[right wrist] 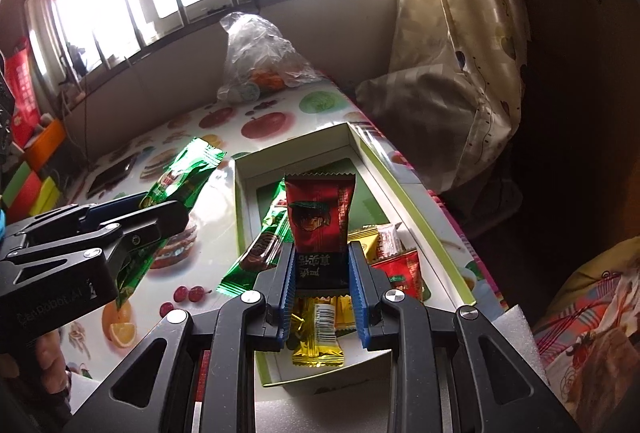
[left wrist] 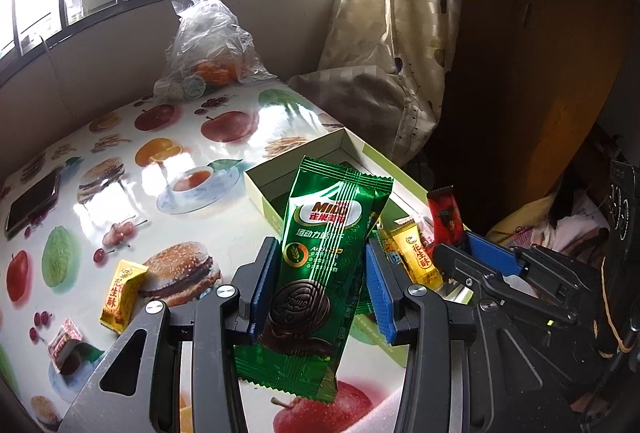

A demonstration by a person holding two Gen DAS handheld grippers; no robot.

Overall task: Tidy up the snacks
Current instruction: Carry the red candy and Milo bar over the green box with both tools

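the left gripper hides the lower middle of the green biscuit packet it is clamped on, blue ribbed pads pressed to both crinkled foil sides; the packet stands upright above the table, just off the box's near-left corner, and its printed lettering is partly washed out by glare. the right gripper is closed on the dark lower end of a red snack packet, held upright over the open box, which sits along the table's right edge. the right gripper's black frame cuts off the box's near end. inside the box, a second green packet lies along the left wall, with gold-wrapped sweets and a small red sachet half hidden behind the pads. on the glossy fruit-and-burger print cloth near the table's front-left edge lie a yellow sweet and a small pink-wrapped candy. a crumpled clear plastic bag at the far edge blurs its contents. a dark phone lies at the left edge.
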